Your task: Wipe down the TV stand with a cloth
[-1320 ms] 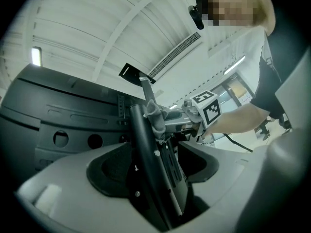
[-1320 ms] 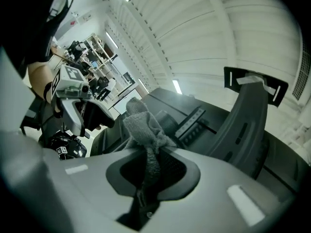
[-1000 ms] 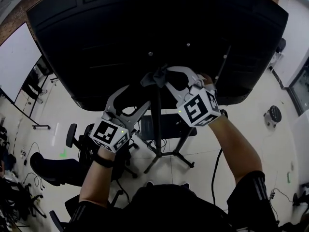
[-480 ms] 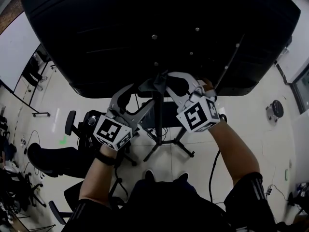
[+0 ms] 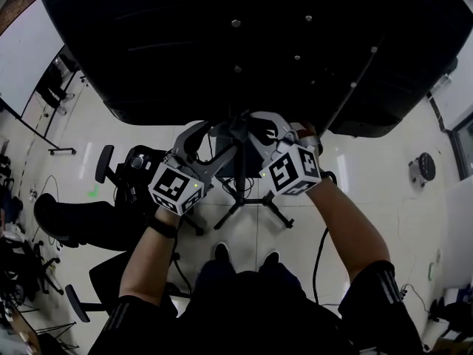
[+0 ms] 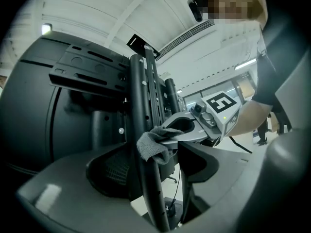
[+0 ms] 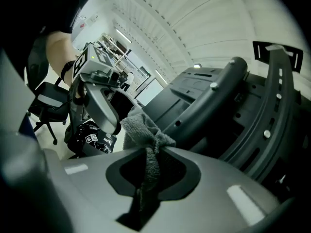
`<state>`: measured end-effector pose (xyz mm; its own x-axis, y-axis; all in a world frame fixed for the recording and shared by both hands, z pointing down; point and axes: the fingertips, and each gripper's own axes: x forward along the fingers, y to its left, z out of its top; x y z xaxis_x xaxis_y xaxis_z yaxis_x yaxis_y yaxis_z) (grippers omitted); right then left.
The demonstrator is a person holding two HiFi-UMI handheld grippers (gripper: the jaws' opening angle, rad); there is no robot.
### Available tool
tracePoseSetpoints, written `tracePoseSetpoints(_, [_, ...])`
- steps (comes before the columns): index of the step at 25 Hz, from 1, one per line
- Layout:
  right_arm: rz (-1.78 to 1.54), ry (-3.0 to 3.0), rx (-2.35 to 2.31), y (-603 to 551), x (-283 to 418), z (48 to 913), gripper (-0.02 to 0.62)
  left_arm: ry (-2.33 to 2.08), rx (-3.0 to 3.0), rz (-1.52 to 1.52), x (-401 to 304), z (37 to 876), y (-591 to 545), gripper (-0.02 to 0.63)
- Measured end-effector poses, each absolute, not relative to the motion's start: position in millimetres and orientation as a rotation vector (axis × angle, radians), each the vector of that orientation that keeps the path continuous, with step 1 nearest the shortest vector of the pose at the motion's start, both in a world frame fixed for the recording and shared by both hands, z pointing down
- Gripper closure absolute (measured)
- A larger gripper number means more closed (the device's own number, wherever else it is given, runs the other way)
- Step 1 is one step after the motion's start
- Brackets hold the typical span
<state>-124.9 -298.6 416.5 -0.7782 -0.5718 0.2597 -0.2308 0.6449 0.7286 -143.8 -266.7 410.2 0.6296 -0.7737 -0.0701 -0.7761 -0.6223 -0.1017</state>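
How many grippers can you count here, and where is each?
2. The left gripper has the stand's pole between its open jaws; the right gripper, beside it, pinches the grey cloth at that pole.

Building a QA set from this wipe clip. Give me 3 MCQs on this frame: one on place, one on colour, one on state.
1. Where is the cloth?
A. folded on a shelf
B. against the stand's black pole
C. hanging from a hook

2. What colour is the cloth?
A. grey
B. red
C. yellow

3. How do the right gripper jaws stand?
A. wide apart with nothing between them
B. shut on the cloth
C. shut on a bottle

Answers:
1 B: the left gripper view shows the cloth bunched against the pole.
2 A: it shows grey in both gripper views.
3 B: the right gripper view shows the cloth pinched between the closed jaws, with its free end bunched beyond them.
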Motion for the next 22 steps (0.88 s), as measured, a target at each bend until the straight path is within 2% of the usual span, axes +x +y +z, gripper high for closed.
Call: tracePoseSetpoints(22, [-0.782,-2.42,0.485,-291,-131,613,0.555,1.521,-2.833,-0.116,-137,587,-264,0.275])
